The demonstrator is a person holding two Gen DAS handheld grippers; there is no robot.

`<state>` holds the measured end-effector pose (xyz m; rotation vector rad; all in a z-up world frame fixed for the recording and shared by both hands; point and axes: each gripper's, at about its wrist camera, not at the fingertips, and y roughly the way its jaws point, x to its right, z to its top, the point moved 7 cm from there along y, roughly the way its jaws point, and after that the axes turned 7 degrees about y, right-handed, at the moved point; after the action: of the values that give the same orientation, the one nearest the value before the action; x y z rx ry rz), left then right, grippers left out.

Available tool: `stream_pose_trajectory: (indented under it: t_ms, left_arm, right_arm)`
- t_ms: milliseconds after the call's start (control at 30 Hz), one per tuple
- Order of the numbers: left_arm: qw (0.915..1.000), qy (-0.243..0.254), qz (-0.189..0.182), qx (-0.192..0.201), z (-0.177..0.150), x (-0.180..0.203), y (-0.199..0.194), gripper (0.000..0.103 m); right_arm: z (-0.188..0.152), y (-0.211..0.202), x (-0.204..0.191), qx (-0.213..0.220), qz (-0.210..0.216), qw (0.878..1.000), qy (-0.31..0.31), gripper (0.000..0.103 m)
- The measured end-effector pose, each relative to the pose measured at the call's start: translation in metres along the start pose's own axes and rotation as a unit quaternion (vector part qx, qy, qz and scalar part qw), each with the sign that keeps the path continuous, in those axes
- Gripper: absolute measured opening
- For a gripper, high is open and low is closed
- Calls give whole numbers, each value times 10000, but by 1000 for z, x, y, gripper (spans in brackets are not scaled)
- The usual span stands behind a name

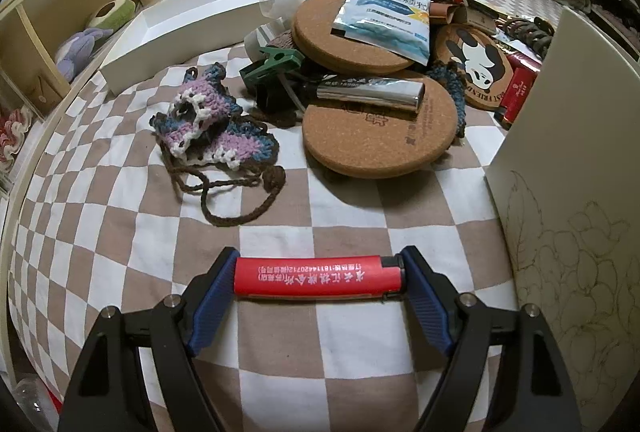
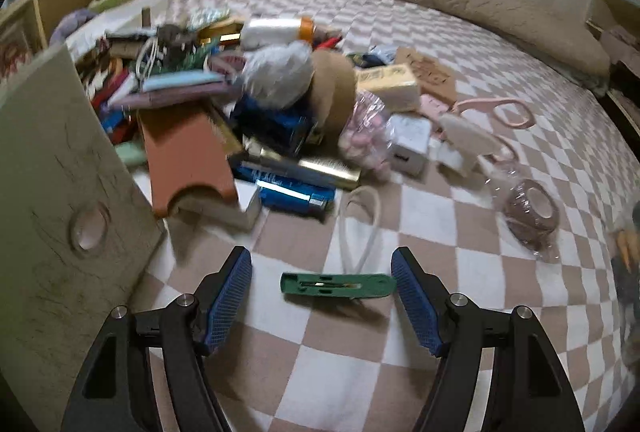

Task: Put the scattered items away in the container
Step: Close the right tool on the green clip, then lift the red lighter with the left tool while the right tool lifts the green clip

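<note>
While L tongs [image 1: 318, 278] clamp red lighter [image 1: 318, 279] end to end, R tongs [image 2: 321, 286] gape; green clip [image 2: 338, 286] lies crosswise between pads, touching R pad only.

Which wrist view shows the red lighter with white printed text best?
The left wrist view: the red lighter lies crosswise between the left gripper pads, lettering sharp and both ends touching the pads. The right wrist view does not show it; there the right gripper is open over a green clip.
</note>
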<state>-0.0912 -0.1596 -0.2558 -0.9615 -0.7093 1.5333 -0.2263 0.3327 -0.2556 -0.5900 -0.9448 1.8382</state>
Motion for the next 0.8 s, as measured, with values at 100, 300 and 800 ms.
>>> stream_pose_trajectory:
  t_ms: [100, 300, 800]
  left_arm:
    - [9999, -124, 49, -45, -1, -3, 1, 88]
    - [9994, -278, 143, -127, -3, -4, 2, 90]
    - [9997, -249, 57, -52, 0, 2, -4, 80]
  right_arm:
    - [-1, 0, 1, -27, 77, 9999, 77, 67]
    - [-6, -1, -1, -88, 74, 9997, 201, 51]
    - [-4, -19, 22, -1, 89, 9911, 1331, 50]
